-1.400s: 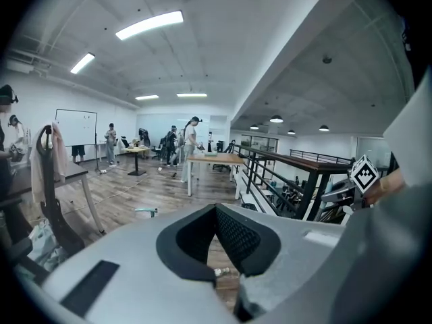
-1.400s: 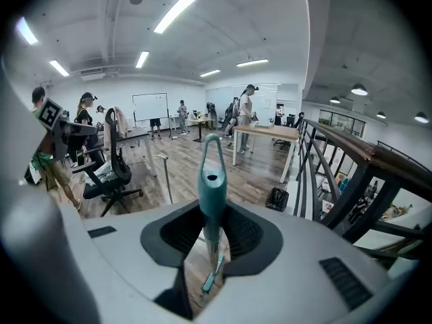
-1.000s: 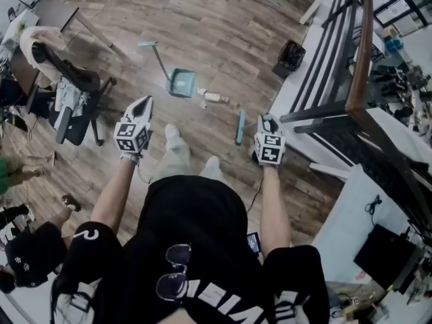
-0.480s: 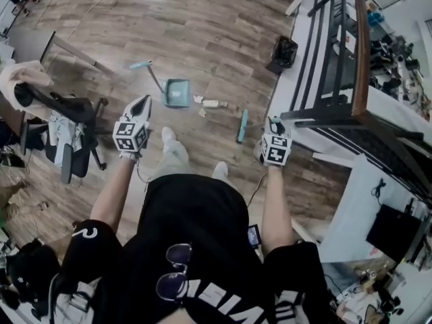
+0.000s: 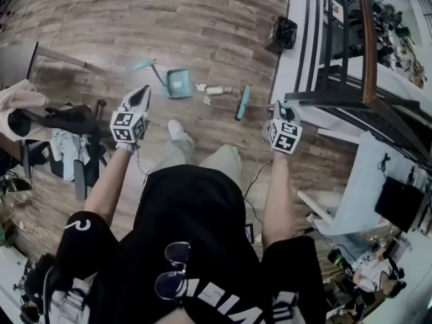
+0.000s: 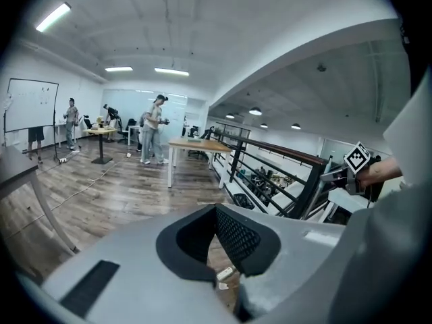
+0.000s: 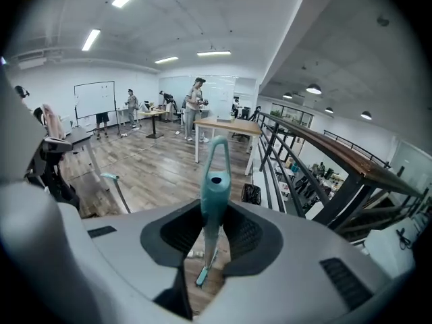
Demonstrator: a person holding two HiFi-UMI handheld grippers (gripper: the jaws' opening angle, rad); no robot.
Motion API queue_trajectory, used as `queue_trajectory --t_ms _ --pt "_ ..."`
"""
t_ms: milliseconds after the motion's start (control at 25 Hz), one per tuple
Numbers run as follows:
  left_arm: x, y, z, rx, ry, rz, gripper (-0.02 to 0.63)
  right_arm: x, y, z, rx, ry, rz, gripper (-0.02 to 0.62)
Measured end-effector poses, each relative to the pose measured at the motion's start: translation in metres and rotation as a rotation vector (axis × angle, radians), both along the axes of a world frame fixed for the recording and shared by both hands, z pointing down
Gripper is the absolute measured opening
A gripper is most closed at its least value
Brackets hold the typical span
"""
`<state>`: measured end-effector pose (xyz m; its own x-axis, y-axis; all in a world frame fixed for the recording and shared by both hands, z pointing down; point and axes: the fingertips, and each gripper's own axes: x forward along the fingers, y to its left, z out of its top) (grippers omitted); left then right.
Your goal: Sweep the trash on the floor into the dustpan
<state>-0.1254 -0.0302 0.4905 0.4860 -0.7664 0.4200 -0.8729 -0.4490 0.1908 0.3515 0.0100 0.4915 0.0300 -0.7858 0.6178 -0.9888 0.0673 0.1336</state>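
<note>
A teal dustpan (image 5: 179, 83) lies on the wood floor, its long handle (image 5: 152, 69) pointing up and left. Just right of it lie a few pale bits of trash (image 5: 214, 90), also seen through the left jaws as trash (image 6: 225, 273). The teal broom head (image 5: 242, 102) rests on the floor right of the trash. My right gripper (image 5: 283, 130) is shut on the broom's teal handle (image 7: 214, 181), which stands between its pads. My left gripper (image 5: 135, 106) hangs left of my legs, shut and empty, short of the dustpan.
A black office chair (image 5: 67, 120) draped with cloth stands to the left. A black railing (image 5: 324, 39) and a white ledge run along the right, with a black bin (image 5: 282, 32) beside them. People stand by a far table (image 7: 219, 123).
I have stepped forward, so the dustpan and trash are closer to both grippers. The broom head has come nearer the trash. Both grippers hold as before.
</note>
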Motion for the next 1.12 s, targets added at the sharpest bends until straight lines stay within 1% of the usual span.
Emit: queue_trajectory --t_ms 160,320,480,840,1120 --pt "-0.015 -0.013 0.016 -0.02 -0.012 0.035 -0.002 -0.017 -0.012 -0.001 0.015 0.007 0.021 0.087" --pt "-0.02 -0.023 0.027 -0.041 -0.021 0.041 -0.002 -0.027 -0.014 0.01 -0.013 0.011 0.024 0.087" --pt "-0.023 -0.036 0.038 -0.047 -0.043 0.043 -0.002 -0.036 -0.017 0.033 -0.051 0.006 0.015 0.086" --pt "-0.016 -0.07 0.073 -0.084 -0.099 0.039 -0.002 -0.034 -0.039 0.082 -0.105 0.027 0.004 0.087" --pt "-0.032 -0.095 0.111 -0.123 -0.13 0.033 -0.002 -0.032 -0.046 0.119 -0.128 0.054 0.04 0.087"
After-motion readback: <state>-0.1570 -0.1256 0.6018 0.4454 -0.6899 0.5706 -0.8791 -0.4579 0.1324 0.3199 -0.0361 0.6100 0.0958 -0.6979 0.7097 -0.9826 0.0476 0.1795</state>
